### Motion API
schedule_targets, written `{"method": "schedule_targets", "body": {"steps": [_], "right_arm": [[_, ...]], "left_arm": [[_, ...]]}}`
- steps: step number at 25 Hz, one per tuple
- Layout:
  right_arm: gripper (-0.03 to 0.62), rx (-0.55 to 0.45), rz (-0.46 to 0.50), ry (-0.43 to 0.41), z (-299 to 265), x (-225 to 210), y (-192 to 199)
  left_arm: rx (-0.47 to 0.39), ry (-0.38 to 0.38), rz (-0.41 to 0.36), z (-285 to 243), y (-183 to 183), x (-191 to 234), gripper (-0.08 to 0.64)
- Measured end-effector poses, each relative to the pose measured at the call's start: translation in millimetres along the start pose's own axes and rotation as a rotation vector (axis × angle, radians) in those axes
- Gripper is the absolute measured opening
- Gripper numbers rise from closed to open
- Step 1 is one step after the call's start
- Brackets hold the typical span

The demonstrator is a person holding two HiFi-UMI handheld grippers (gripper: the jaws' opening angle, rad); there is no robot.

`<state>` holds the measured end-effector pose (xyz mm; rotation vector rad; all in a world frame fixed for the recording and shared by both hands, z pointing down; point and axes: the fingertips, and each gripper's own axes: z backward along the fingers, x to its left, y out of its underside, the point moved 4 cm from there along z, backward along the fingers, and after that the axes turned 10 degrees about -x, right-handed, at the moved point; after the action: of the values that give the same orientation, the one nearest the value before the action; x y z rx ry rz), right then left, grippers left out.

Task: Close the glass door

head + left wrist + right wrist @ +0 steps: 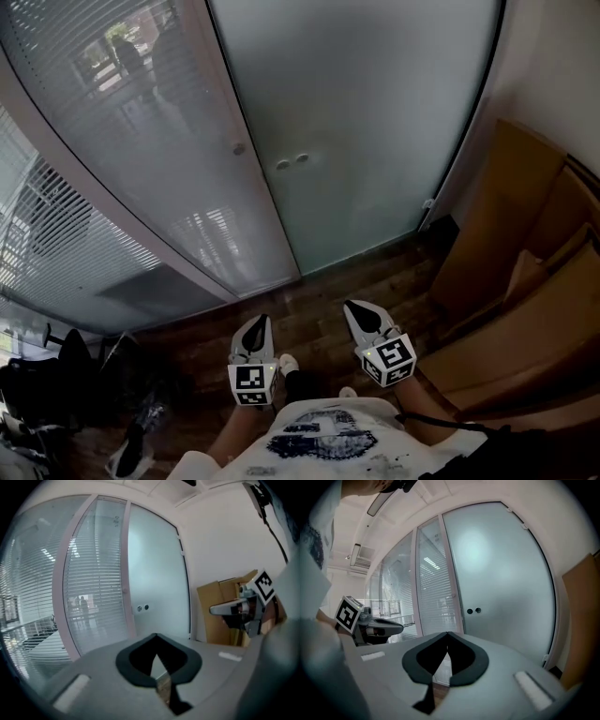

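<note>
Lower centre of the head view, the person wore a white T-shirt (328,433) with a dark blue print. The left gripper (257,324) and right gripper (358,311) were pale grey with black-lined jaws, and each carried a black-and-white marker cube (250,382).

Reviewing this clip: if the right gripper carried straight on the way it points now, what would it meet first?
Most likely the frosted glass door, low down near its left edge. Nothing shows between it and the right gripper, whose jaws are together and empty. Depth is hard to judge here.

Glass door (375,122) frosted pale grey-green — floor (323,302) dark brown wood-grain — cardboard (525,272) tan
</note>
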<state>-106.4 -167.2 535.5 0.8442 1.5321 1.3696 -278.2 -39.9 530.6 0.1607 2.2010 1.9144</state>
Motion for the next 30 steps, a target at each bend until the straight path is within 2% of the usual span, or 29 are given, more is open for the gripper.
{"method": "schedule_targets", "body": {"steps": [6,11,17,22,30], "right_arm": [[0.008,-0.023,0.002,-0.043,44.9,-3.2,-7.7],[0.008,-0.011,-0.002,-0.071,69.5,5.6,-8.0],[0.006,-0.012,-0.033,-0.074,75.9,17.7,1.7],[0.008,0.014,-0.067,-0.090,76.5,29.8,14.0],[0.008,-0.025,-0.014,-0.078,77.7,43.9,9.5]], "left_arm": [[-0.018,-0.031,-0.003,24.9,-12.7,-47.2,0.002],[-0.009,-0.056,-0.005,46.0,-10.8,-69.7,0.002],[0.019,-0.056,-0.021,66.5,-0.8,-77.6,0.002],[0.055,-0.055,-0.006,73.2,7.2,-80.2,0.002],[0.034,-0.078,-0.006,84.3,12.6,-75.8,0.002]]}}
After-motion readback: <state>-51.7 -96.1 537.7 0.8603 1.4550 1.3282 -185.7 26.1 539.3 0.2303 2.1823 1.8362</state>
